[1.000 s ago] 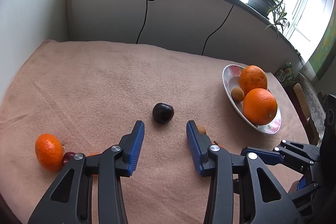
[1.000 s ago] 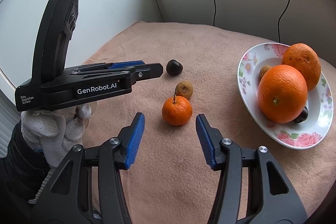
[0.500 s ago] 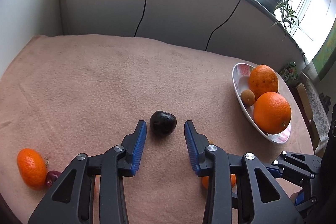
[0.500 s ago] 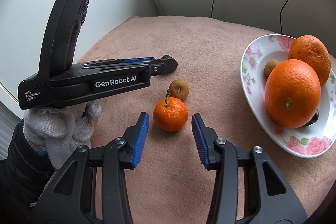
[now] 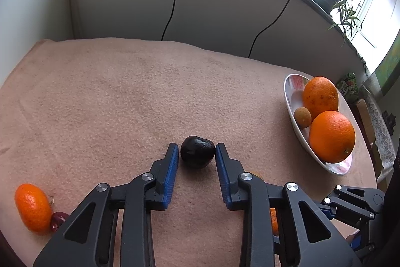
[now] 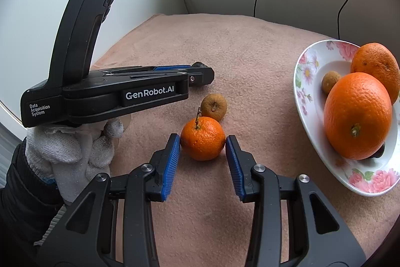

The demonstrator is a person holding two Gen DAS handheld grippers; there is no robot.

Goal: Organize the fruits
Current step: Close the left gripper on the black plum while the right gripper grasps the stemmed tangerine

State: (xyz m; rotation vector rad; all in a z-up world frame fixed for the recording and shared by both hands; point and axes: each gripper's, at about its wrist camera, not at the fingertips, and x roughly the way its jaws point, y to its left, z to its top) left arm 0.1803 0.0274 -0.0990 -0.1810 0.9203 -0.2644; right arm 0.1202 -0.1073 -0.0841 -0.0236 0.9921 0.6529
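I am holding my left gripper (image 5: 197, 158) spread around a dark plum (image 5: 197, 151), its pads just beside the fruit. My right gripper (image 6: 203, 149) is standing apart, flanking a stemmed mandarin (image 6: 202, 138). The flowered plate (image 6: 303, 101) of oranges is lying right of those fingers. My left tool is reading "GenRobot.AI" and "Data Acquisition System".

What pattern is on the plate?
Pink flowers on white plate, clearest in the right wrist view.

A dark fruit (image 6: 378, 153) on the plate (image 6: 307, 104) hides behind the front orange (image 6: 357, 115).
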